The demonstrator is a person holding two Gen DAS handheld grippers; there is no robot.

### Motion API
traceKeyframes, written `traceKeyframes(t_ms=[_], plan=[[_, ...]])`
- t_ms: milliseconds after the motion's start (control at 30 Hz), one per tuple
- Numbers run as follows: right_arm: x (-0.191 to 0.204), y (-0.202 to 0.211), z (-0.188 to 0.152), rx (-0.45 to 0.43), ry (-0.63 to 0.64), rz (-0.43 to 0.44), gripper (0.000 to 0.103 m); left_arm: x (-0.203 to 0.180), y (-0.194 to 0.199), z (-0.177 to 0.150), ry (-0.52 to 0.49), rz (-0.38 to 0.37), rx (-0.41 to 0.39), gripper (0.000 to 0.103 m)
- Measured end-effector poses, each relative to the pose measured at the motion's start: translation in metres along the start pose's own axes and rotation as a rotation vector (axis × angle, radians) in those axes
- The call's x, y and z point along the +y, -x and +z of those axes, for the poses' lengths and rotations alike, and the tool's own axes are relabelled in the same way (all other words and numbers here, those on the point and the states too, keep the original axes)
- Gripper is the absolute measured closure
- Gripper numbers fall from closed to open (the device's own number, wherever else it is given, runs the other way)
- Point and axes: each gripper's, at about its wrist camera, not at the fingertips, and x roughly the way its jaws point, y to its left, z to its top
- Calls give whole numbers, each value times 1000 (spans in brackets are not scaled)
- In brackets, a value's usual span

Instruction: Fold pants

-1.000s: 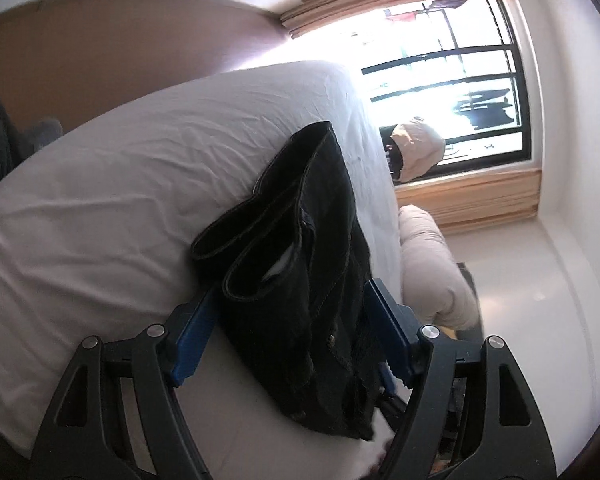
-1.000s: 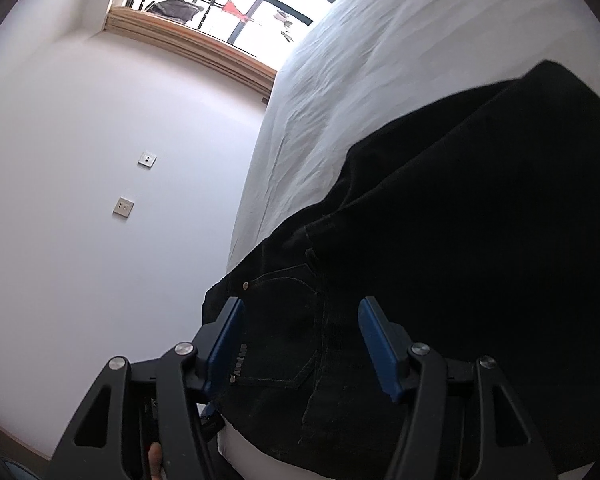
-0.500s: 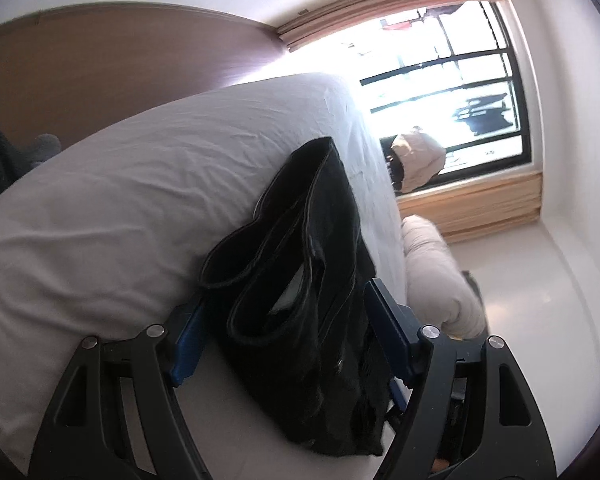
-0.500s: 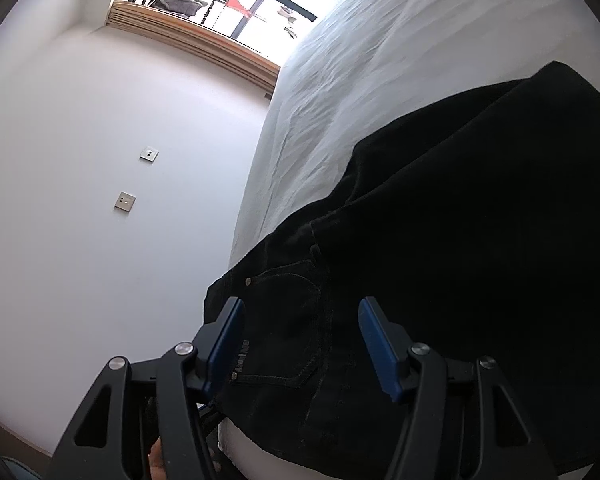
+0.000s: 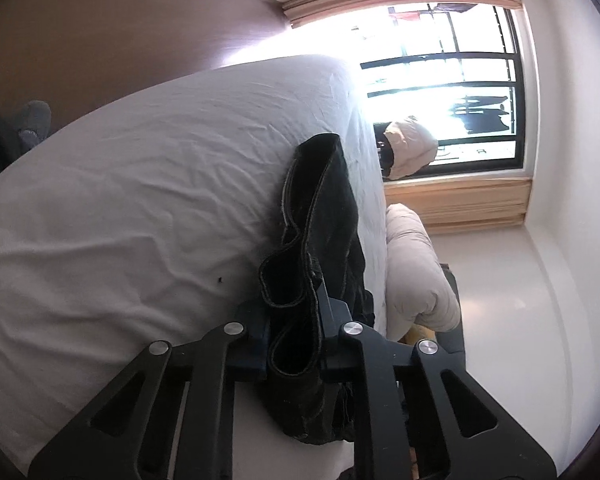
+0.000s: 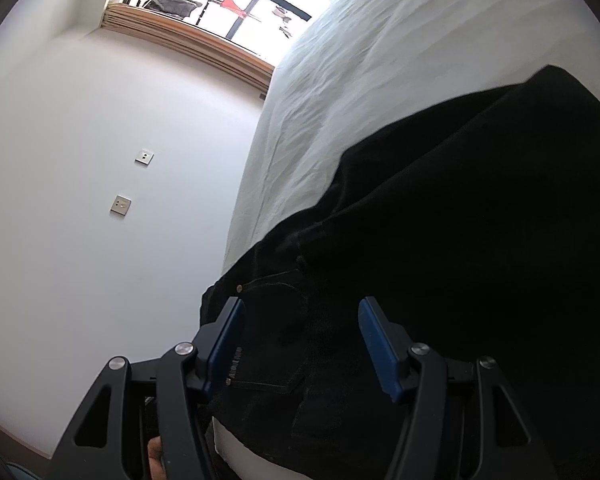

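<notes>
Left hand-held gripper: jaws closing, pinched on black denim pants hem;
Right hand-held gripper: jaws apart, straddling pants waistband on white bed

Your left wrist camera sits right behind the left gripper, looking along its fingers, tipped slightly down and rolled on its side: bed at frame left, window upper right, floor running down the right. Very close in; the pants fill the centre, with the jaws closing on them. Your right wrist camera rides behind the right gripper, angled down across the same bed edge toward a white wall and the window at top. Both views share bed, pants and window.
</notes>
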Motion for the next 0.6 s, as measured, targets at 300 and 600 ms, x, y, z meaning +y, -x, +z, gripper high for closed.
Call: traceKeyframes(t_ms=[300,600], plan=[[-25,-7,3,42,-40,-23,40,-4,-10,10,-9,-18,11,92],[-70,-13,-2,69,-145,-62,103,-54,-33,10,-173,-2,13,93]])
